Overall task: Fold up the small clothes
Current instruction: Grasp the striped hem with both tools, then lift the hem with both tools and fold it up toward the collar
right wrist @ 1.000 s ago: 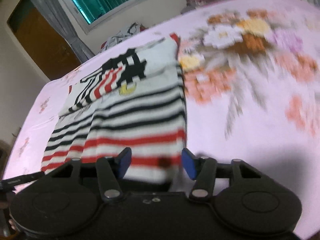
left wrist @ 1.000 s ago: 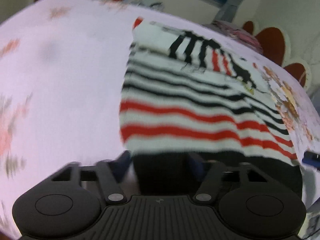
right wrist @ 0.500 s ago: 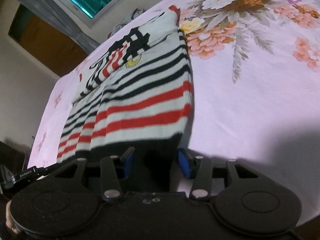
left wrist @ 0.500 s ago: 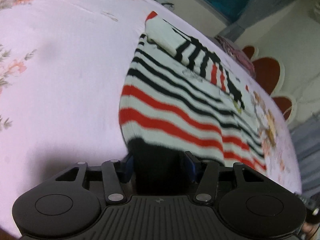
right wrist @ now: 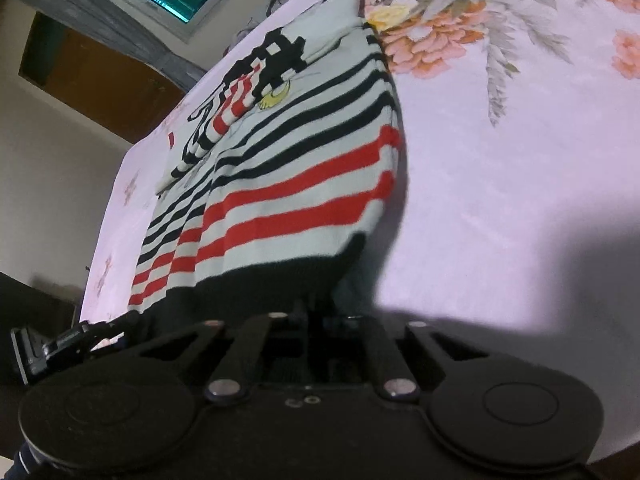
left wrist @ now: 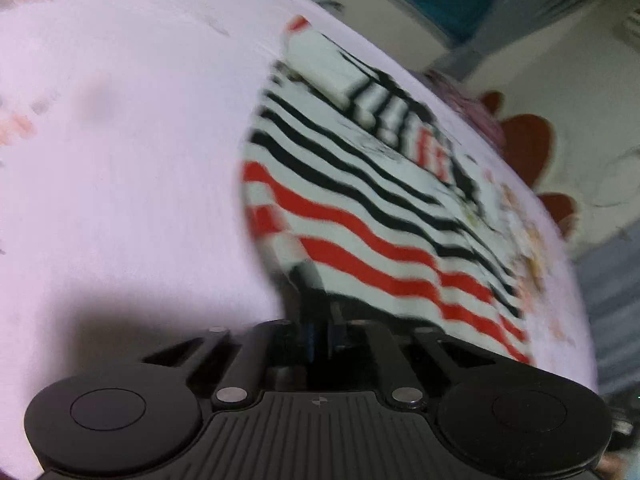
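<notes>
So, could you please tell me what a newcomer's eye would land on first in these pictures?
First, the striped sweater, white with bold red and black bands, spread on the pink floral bedsheet, its sleeves folded across the chest at the far end. Next, the left gripper and the right gripper, each just closed on a near corner of the sweater's black hem.

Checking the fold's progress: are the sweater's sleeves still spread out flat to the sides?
No, the striped sweater has its sleeves folded in across its chest.
</notes>
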The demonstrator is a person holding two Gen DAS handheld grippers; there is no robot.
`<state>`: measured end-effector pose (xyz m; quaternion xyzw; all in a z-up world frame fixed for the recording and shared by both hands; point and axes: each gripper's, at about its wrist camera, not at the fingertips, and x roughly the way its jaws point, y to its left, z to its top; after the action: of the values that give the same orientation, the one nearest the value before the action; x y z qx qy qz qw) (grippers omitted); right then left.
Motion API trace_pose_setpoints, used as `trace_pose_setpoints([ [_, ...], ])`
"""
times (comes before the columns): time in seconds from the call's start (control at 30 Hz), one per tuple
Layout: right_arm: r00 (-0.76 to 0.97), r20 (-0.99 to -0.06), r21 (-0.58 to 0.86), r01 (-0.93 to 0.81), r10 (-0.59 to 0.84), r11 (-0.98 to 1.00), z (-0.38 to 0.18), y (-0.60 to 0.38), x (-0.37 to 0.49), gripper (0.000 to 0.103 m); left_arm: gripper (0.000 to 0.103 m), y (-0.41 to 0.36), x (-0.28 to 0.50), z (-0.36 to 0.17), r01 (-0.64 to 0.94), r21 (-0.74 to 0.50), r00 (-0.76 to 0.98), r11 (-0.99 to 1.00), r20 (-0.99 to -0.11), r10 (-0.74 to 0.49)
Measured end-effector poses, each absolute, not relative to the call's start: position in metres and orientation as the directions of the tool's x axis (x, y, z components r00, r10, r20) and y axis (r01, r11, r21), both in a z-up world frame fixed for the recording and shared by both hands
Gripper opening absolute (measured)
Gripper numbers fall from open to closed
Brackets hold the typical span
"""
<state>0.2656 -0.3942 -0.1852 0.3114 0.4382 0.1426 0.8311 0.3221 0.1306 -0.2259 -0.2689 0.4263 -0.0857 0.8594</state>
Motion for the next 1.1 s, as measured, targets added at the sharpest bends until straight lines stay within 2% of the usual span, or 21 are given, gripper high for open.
trace_pose_setpoints([
  [0.1, 0.646, -0.572, 0.639, -0.036, 0.506, 0.768, -0.158, -0.405, 0.253, 0.006, 0.005, 0.145, 0.301, -0.208, -0.076, -0.584, 0.735, 0.808, -0.581, -0.35],
  [0.17, 0.668, -0.543, 0.644, -0.058, 0.509, 0.763, -0.156, -0.414, 0.248, 0.006, 0.005, 0.145, 0.3, -0.214, -0.094, -0.537, 0.707, 0.838, -0.629, -0.324],
  [0.23, 0.608, -0.624, 0.597, -0.035, 0.491, 0.802, -0.172, -0.411, 0.255, 0.005, 0.005, 0.138, 0.307, -0.231, -0.115, -0.467, 0.642, 0.877, -0.708, -0.294],
  [0.3, 0.582, -0.662, 0.575, -0.01, 0.472, 0.818, -0.183, -0.408, 0.262, 0.005, 0.005, 0.139, 0.307, -0.236, -0.133, -0.492, 0.652, 0.86, -0.697, -0.298],
  [0.37, 0.606, -0.621, 0.615, -0.016, 0.497, 0.789, -0.179, -0.409, 0.261, 0.005, 0.005, 0.139, 0.305, -0.232, -0.149, -0.528, 0.675, 0.836, -0.673, -0.304],
  [0.63, 0.683, -0.515, 0.617, -0.124, 0.518, 0.777, -0.124, -0.411, 0.288, 0.005, 0.005, 0.153, 0.309, -0.197, -0.126, -0.614, 0.758, 0.779, -0.567, -0.323],
  [0.73, 0.714, -0.467, 0.625, -0.151, 0.522, 0.766, -0.1, -0.415, 0.318, 0.006, 0.005, 0.153, 0.333, -0.172, -0.088, -0.636, 0.791, 0.767, -0.512, -0.334],
  [0.93, 0.75, -0.433, 0.65, -0.126, 0.5, 0.75, -0.075, -0.423, 0.396, 0.006, 0.005, 0.153, 0.415, -0.142, -0.062, -0.674, 0.825, 0.736, -0.45, -0.342],
  [1.1, 0.757, -0.437, 0.694, -0.059, 0.485, 0.718, -0.077, -0.435, 0.469, 0.006, 0.005, 0.147, 0.5, -0.14, -0.076, -0.668, 0.813, 0.741, -0.472, -0.342],
])
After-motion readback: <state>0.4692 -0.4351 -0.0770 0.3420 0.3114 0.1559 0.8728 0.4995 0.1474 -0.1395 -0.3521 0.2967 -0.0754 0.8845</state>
